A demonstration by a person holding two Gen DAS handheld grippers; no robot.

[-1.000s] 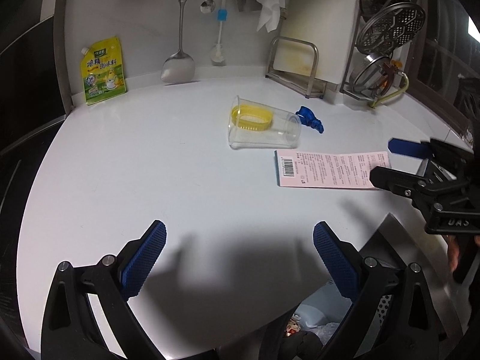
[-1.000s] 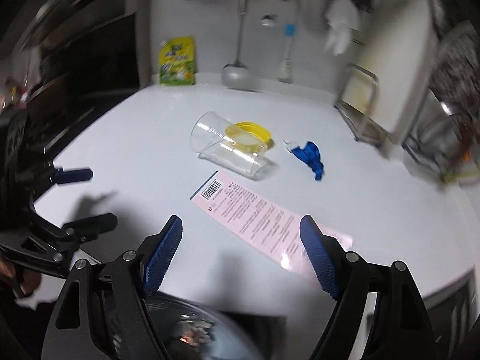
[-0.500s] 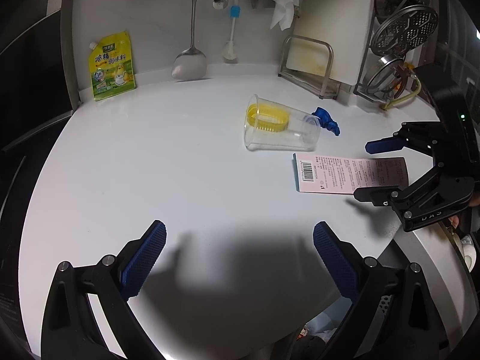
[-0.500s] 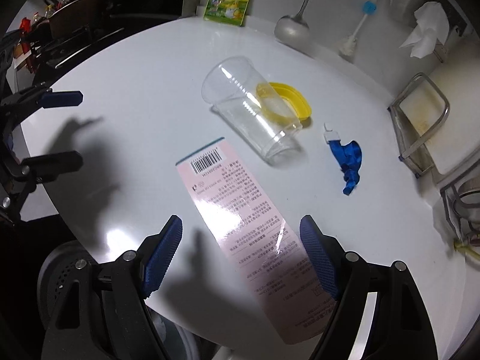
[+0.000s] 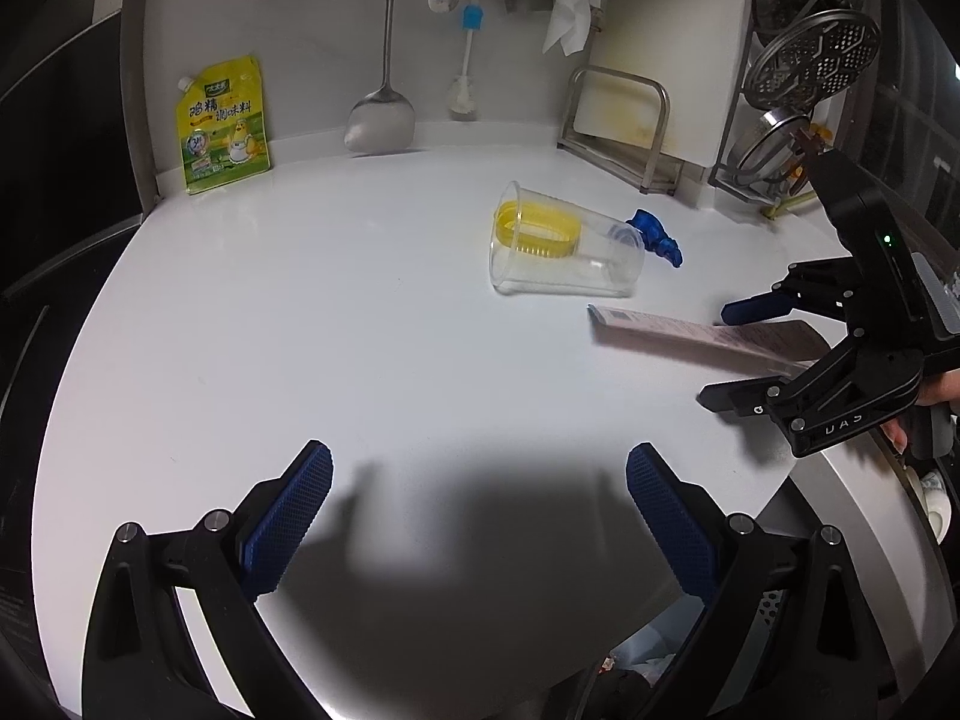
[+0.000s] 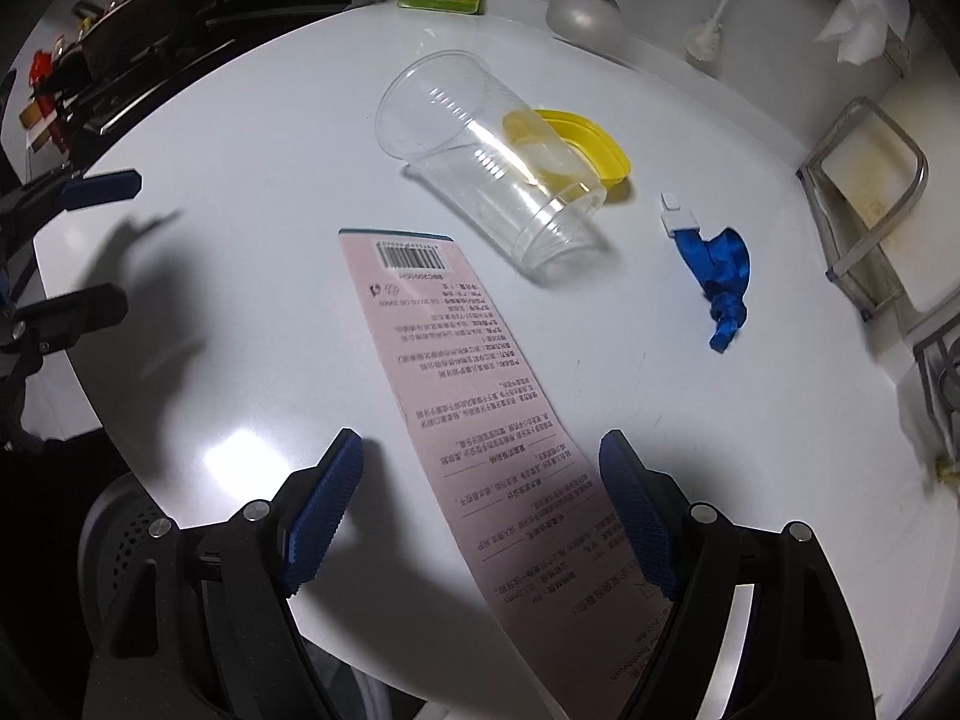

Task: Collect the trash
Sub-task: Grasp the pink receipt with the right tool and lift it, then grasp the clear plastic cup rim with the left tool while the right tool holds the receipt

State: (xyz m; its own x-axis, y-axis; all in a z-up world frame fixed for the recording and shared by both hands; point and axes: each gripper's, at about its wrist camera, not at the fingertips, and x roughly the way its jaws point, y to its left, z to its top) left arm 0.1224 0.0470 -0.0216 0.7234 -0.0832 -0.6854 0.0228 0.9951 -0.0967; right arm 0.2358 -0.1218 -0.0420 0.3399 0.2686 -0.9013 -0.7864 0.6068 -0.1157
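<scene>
Nothing looked collected yet: the cup (image 6: pixel 489 159), yellow lid (image 6: pixel 591 141), blue scrap (image 6: pixel 720 273) and pink slip (image 6: pixel 480 414) lay on the counter (image 5: pixel 300 300); the right gripper (image 6: pixel 480 489) straddled the slip, spread wide, the left gripper (image 5: pixel 480 510) likewise released

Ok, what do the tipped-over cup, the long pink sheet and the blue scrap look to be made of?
Cup: thin clear plastic, glossy; the yellow lid shows through its ribbed wall. Pink sheet: printed paper or thin card with a slight sheen; can't tell which. Blue scrap: likely crumpled shiny ribbon or film.
</scene>
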